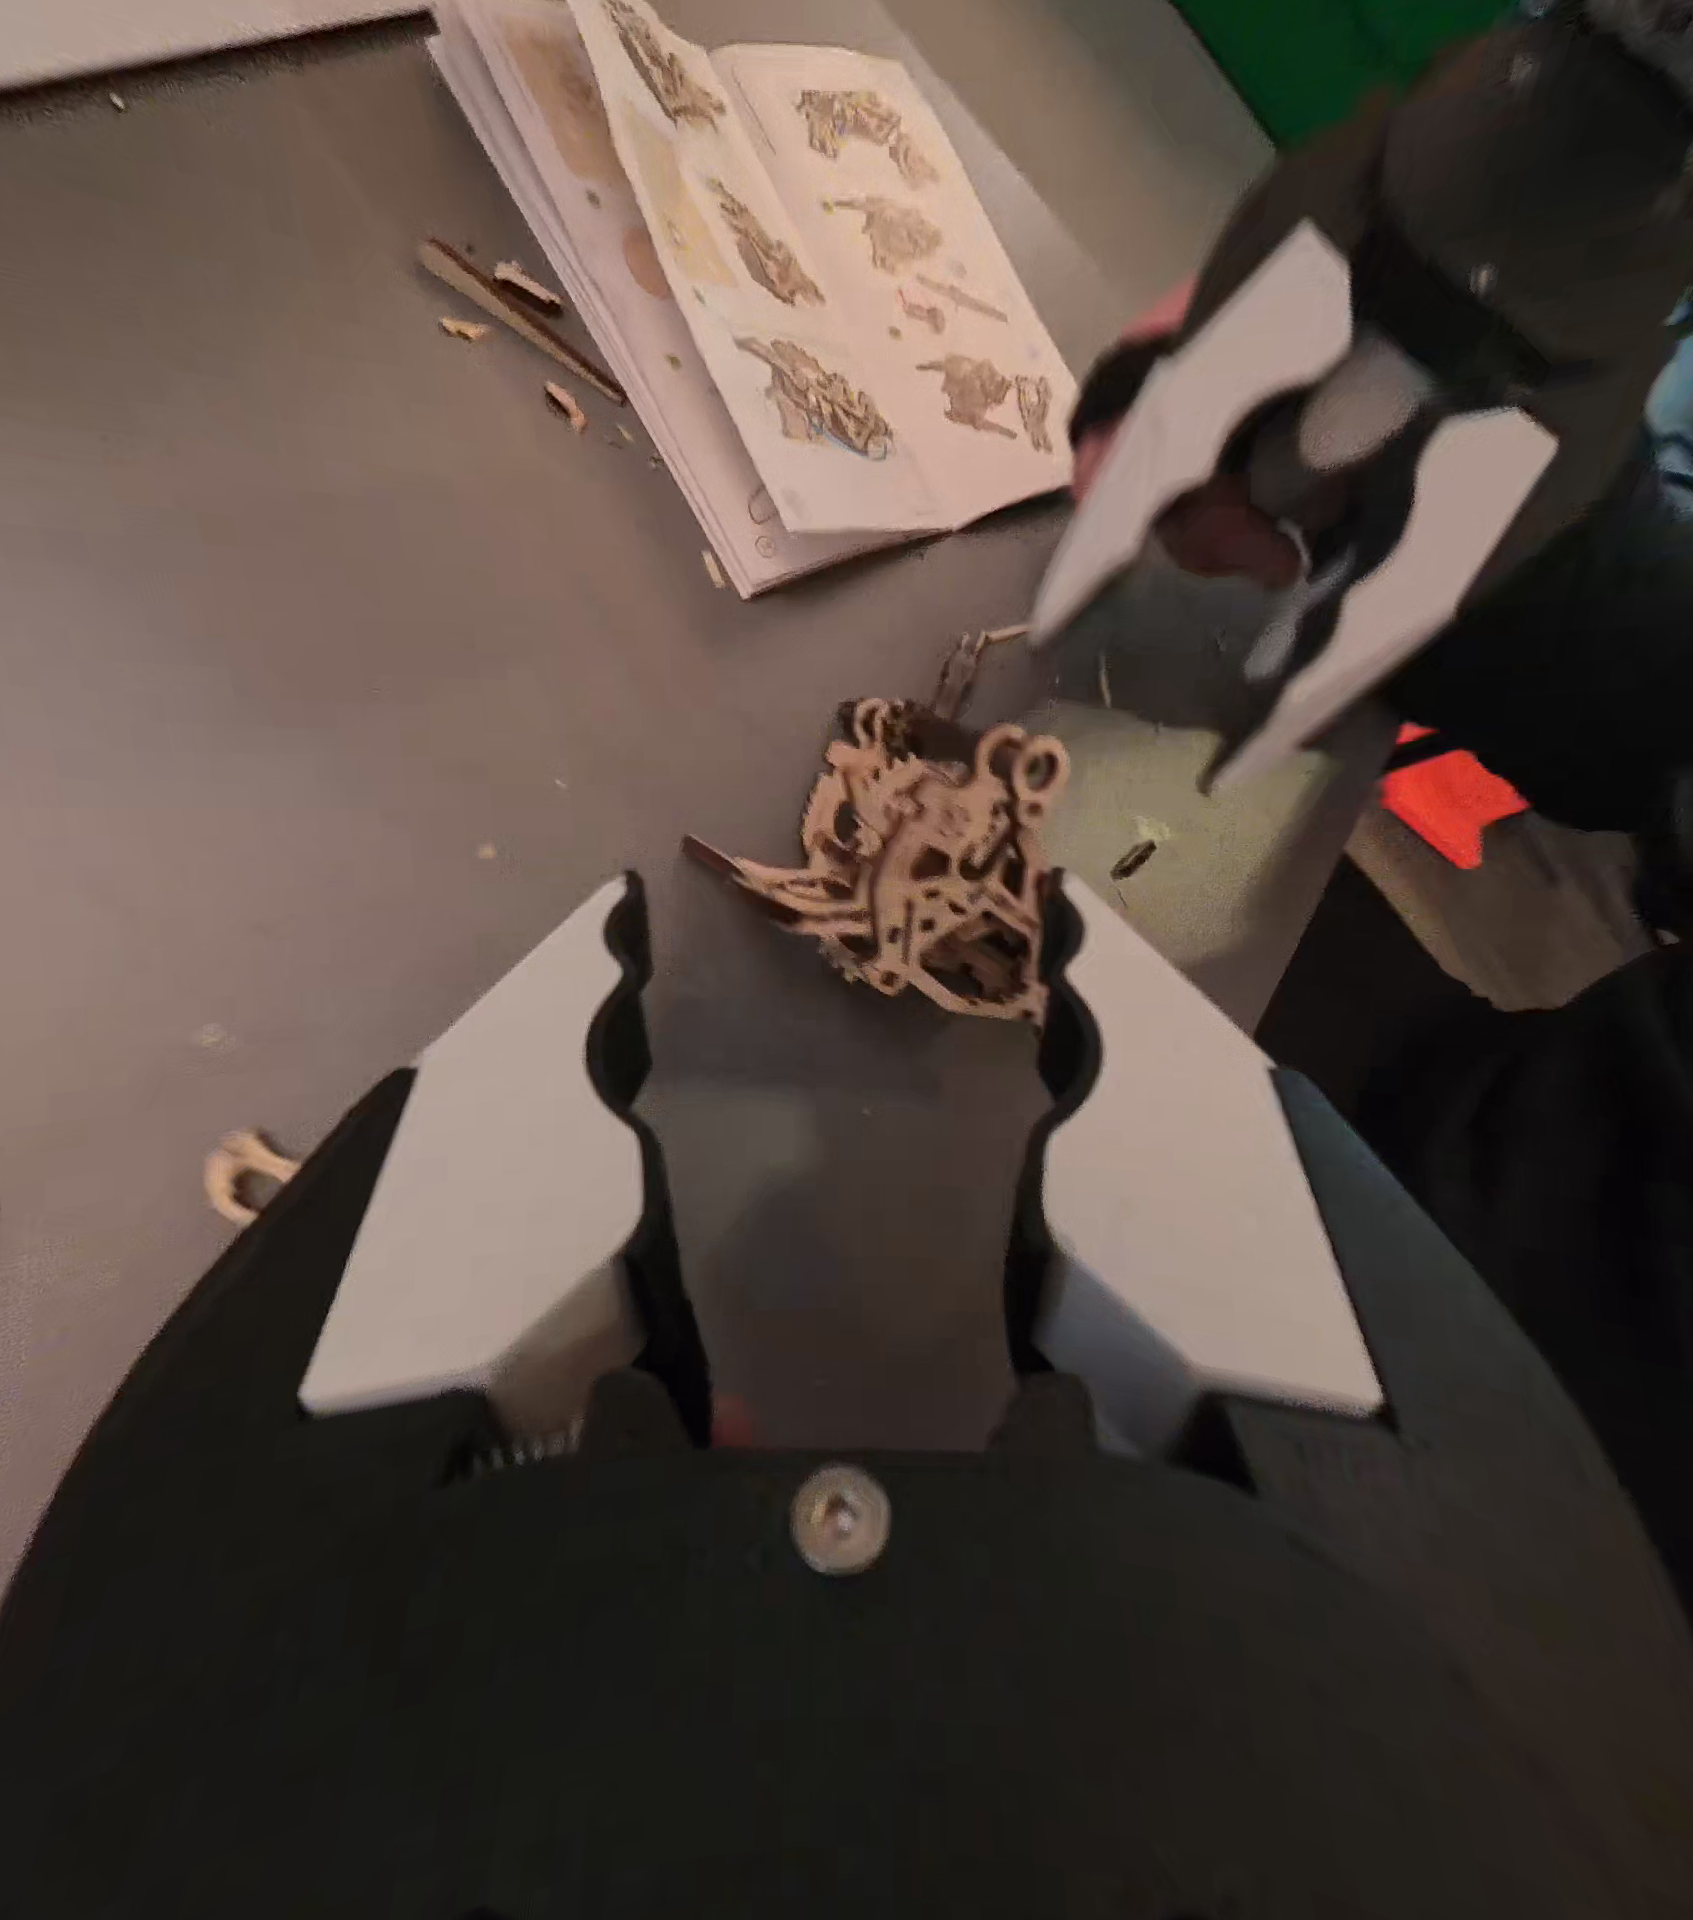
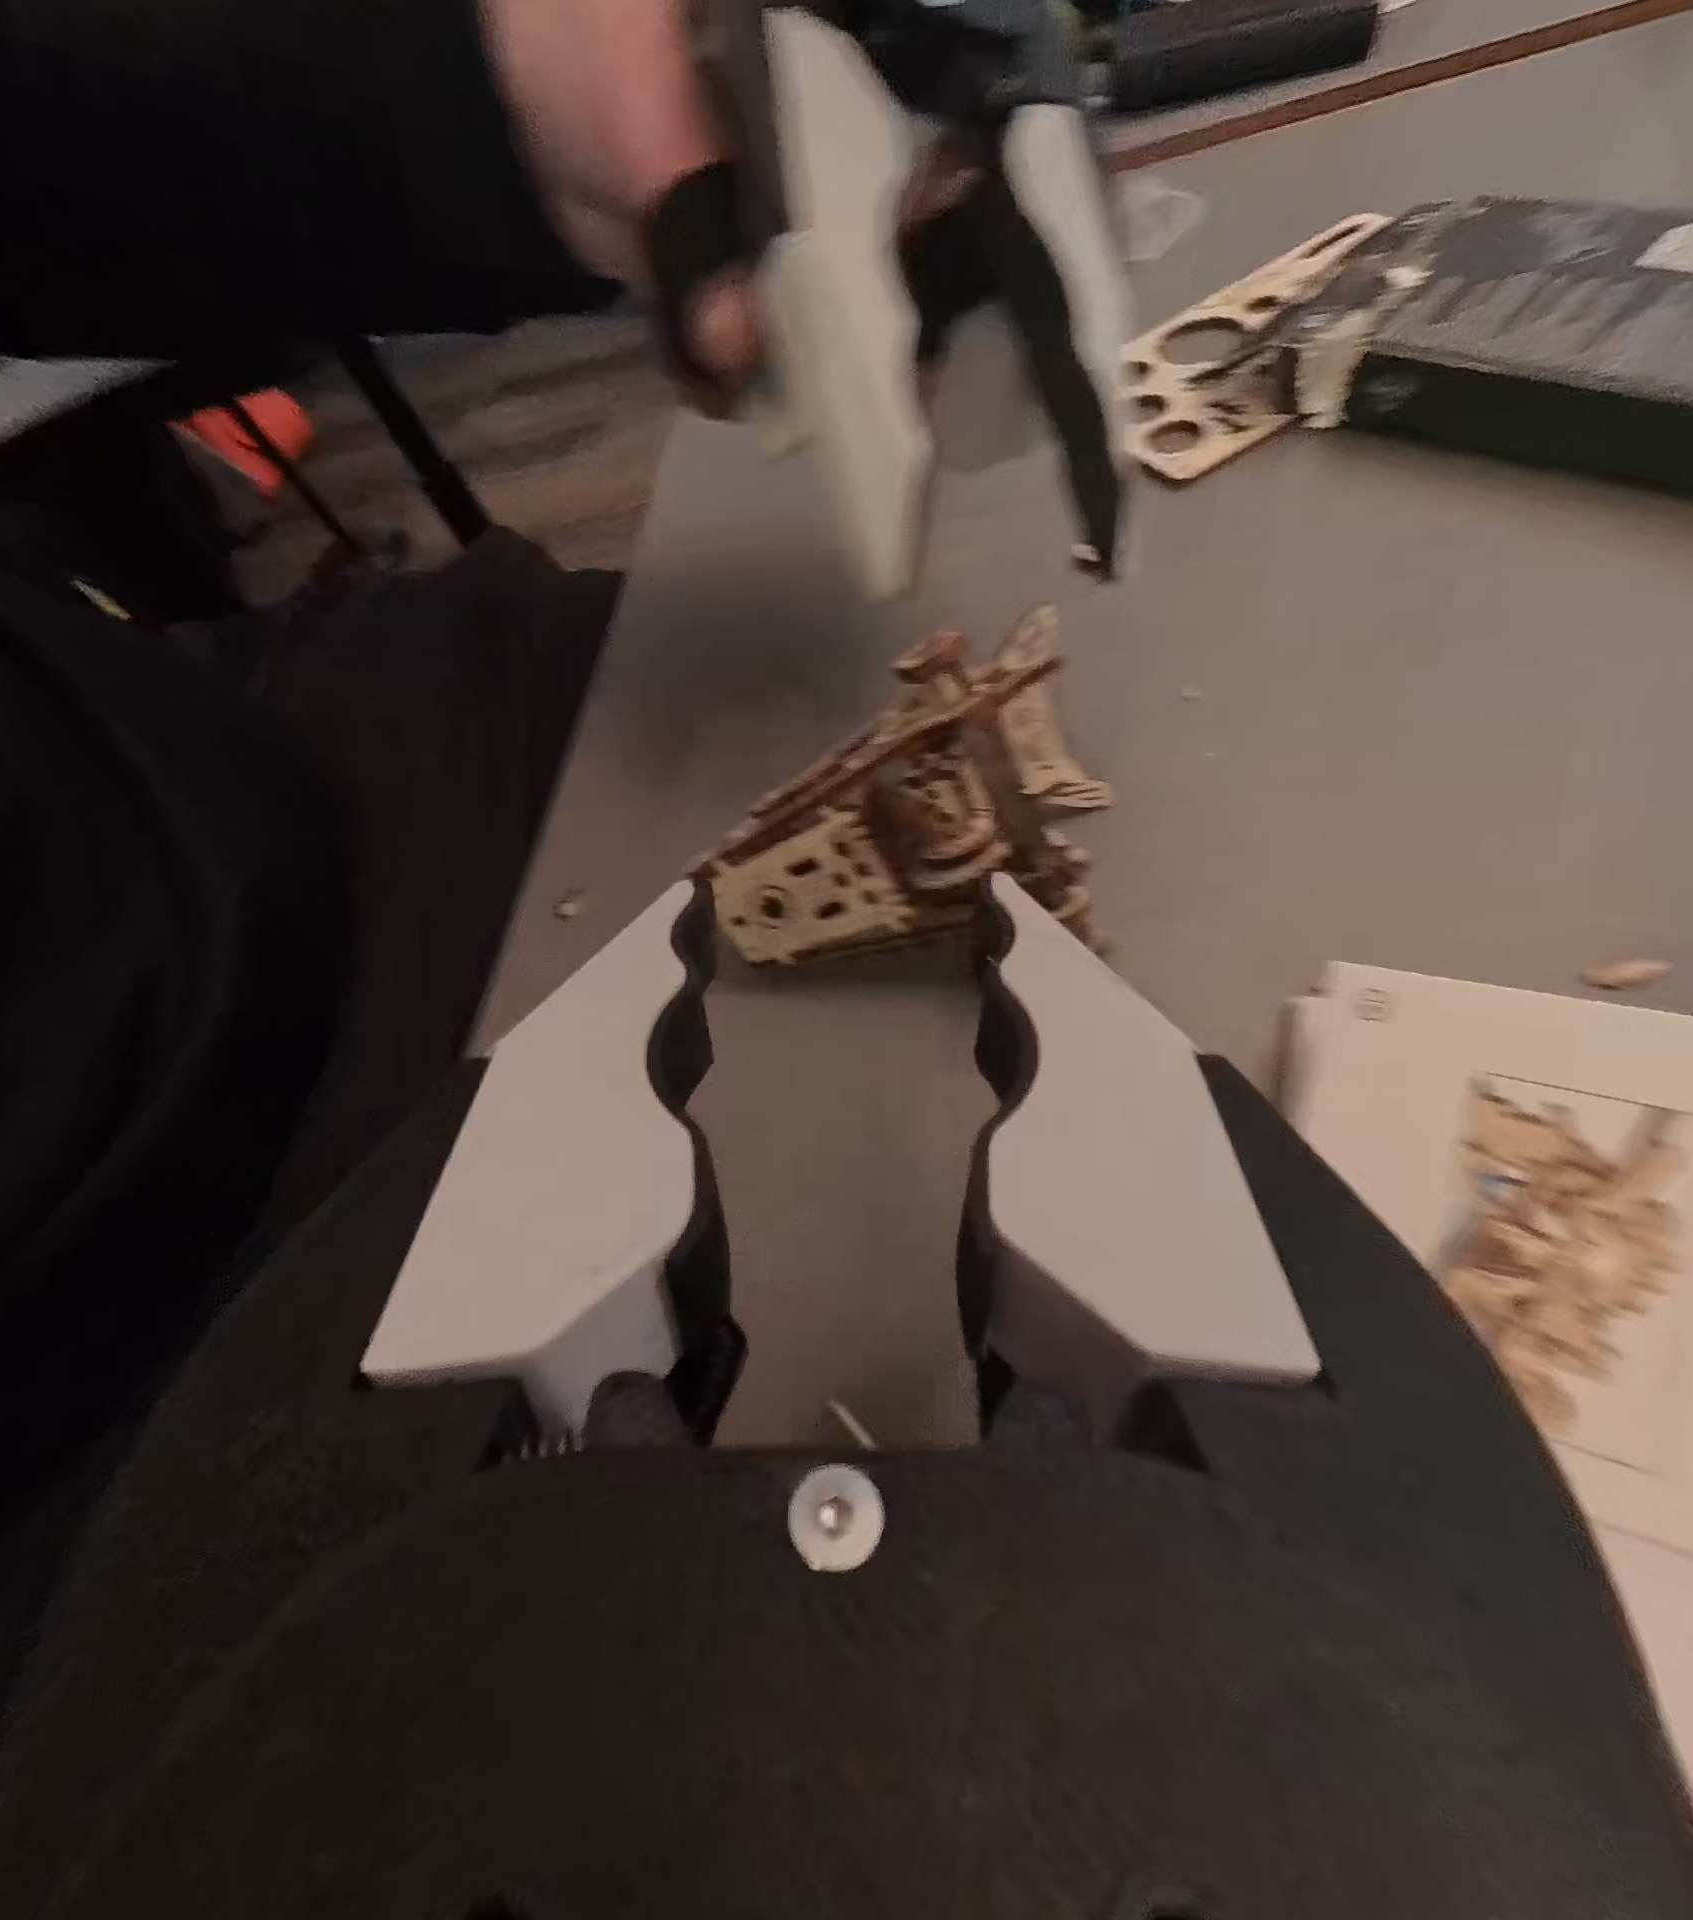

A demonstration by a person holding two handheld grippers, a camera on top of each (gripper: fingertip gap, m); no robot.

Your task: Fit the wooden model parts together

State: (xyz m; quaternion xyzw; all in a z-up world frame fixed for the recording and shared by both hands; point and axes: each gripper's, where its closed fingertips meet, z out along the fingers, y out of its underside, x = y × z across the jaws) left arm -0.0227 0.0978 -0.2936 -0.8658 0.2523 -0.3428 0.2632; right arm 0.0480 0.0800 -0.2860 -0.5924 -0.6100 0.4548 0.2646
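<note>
One partly built wooden model (image 1: 925,883) lies on the grey table (image 1: 198,623) in your left wrist view, just past your left gripper (image 1: 847,904). Its jaws stand wide apart with nothing held; the model sits beside the right-hand fingertip (image 1: 1081,935), and whether it touches is unclear through the blur. Much of the model looks joined already, but how much is left I can't tell — wood scraps (image 1: 509,312) lie near the open instruction booklet (image 1: 800,312). The table edge runs close on the model's right, so there is little room there; open tabletop lies to the left and ahead, up to the booklet.

In your right wrist view, the right gripper (image 2: 847,914) is also open and empty, its tips at the near end of the model (image 2: 904,842), not pressing on it. The left gripper (image 2: 977,468) hangs above the far side. A punched-out parts sheet (image 2: 1226,364) leans against a dark box (image 2: 1600,343) well beyond, suggesting pieces remain to fit. The table drops off just left of the model — bare surface on the right stretches to the booklet (image 2: 1548,1195).
</note>
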